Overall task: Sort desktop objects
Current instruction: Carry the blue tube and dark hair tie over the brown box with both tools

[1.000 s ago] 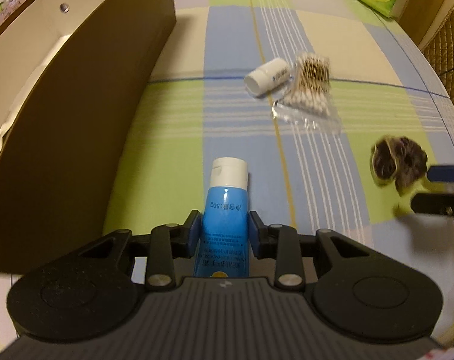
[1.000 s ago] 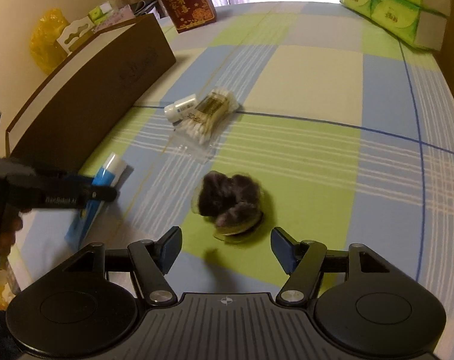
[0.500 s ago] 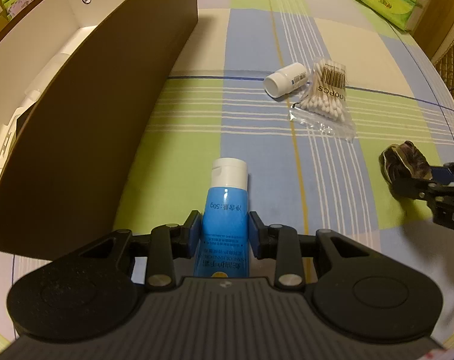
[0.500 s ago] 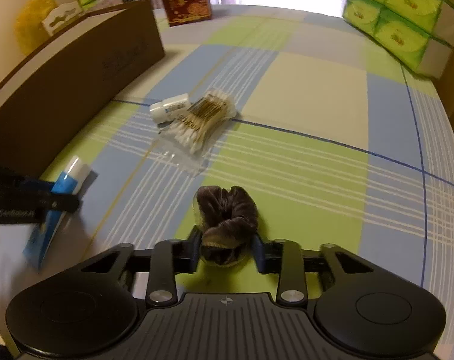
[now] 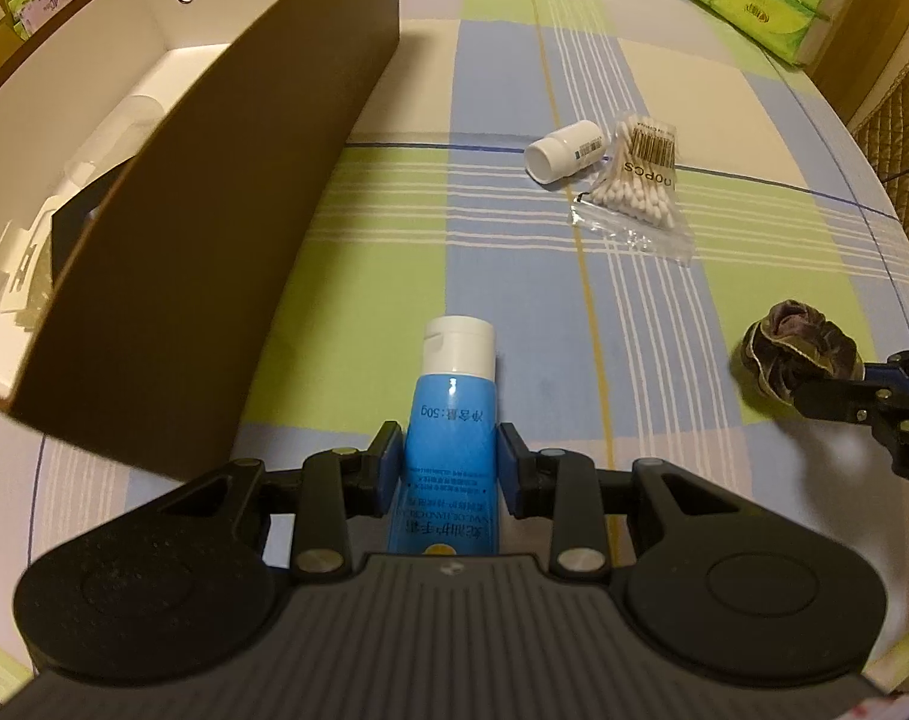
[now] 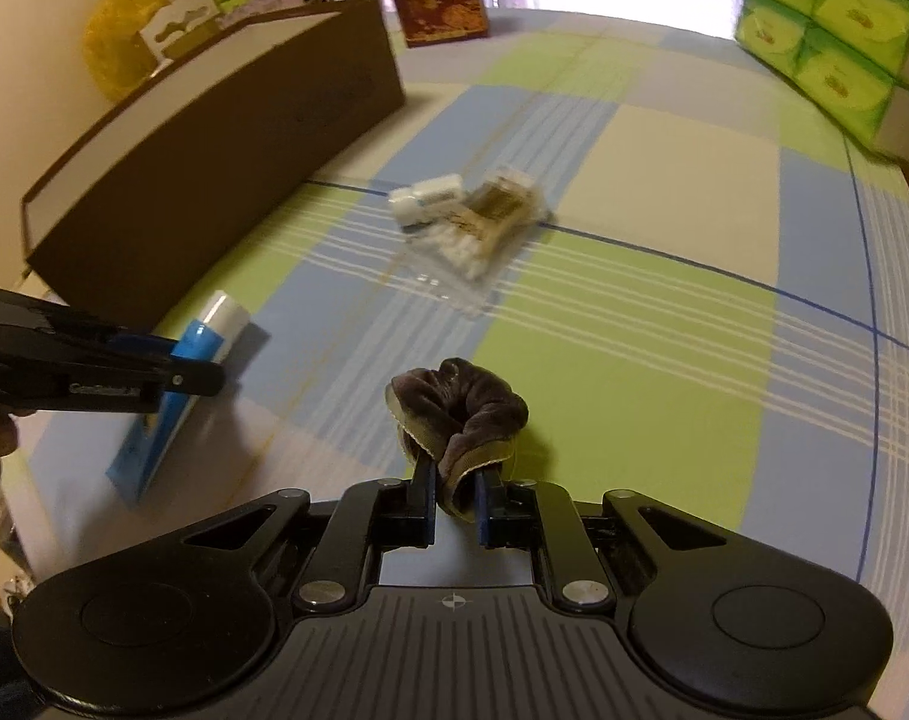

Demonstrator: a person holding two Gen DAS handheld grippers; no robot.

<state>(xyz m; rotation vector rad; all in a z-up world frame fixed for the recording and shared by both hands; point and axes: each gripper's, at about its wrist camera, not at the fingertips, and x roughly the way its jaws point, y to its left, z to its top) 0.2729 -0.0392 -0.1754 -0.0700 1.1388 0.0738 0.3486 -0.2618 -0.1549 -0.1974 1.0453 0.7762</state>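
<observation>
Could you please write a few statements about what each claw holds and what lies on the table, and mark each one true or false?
1. The left claw grips a blue tube. True.
2. The right claw is open and empty. False: it pinches a brown scrunchie.
3. The white bottle stands upright. False: it lies on its side.
4. The cotton swab pack lies beside the white bottle. True.

A blue tube (image 5: 451,438) with a white flip cap is pinched at mid-body, cap pointing away. A brown velvet scrunchie (image 6: 457,414) is bunched and squeezed at one end. On the checked table (image 5: 664,324), a small white bottle (image 5: 565,151) lies on its side touching a clear bag of cotton swabs (image 5: 637,192).
</observation>
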